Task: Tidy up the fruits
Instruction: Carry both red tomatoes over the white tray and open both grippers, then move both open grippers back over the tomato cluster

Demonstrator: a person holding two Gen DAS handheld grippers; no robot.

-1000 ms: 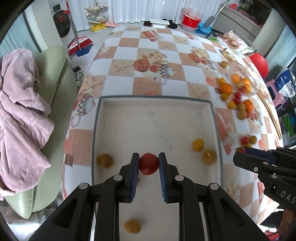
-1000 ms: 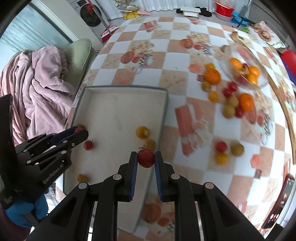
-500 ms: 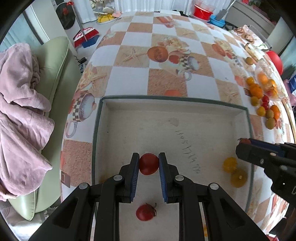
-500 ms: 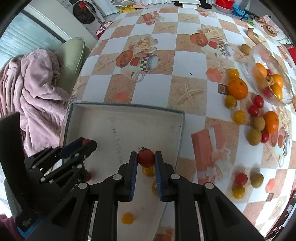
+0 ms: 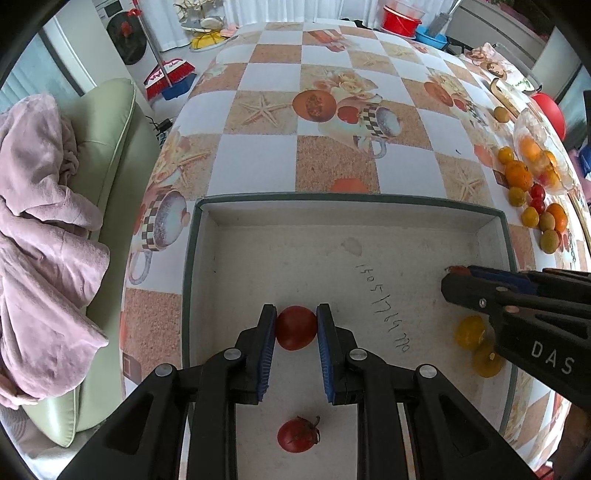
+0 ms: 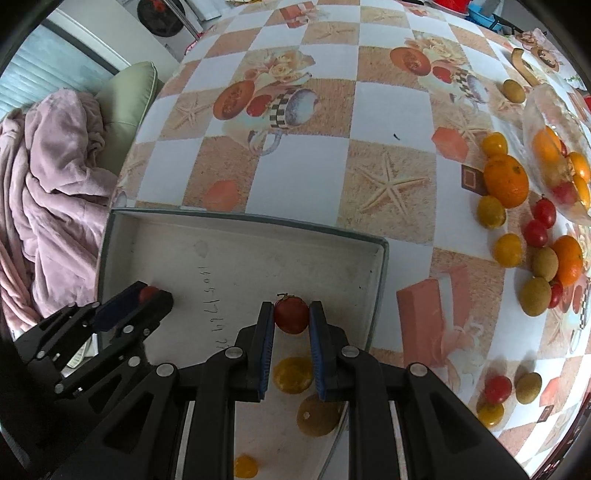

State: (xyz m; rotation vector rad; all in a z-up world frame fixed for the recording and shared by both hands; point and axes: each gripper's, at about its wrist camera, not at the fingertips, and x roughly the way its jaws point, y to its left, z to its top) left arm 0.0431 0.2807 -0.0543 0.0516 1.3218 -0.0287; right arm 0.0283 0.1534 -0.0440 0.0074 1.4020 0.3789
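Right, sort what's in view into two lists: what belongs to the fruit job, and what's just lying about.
Job:
- left gripper, shut on a red tomato
- right gripper, shut on another tomato
- tray with loose tomato and yellow fruits
- fruit pile and glass bowl

Lying about:
- pink blanket
- green sofa
- broom
- red basin

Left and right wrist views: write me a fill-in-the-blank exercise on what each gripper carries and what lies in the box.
1. The left gripper is shut on a small ____ tomato.
2. Both grippers hover over the shallow grey-rimmed ____.
3. Below the right gripper, the round fruit on the box floor is ____ in colour.
4. The clear glass bowl holds mostly ____ fruits.

Missing words: red; box; yellow; orange
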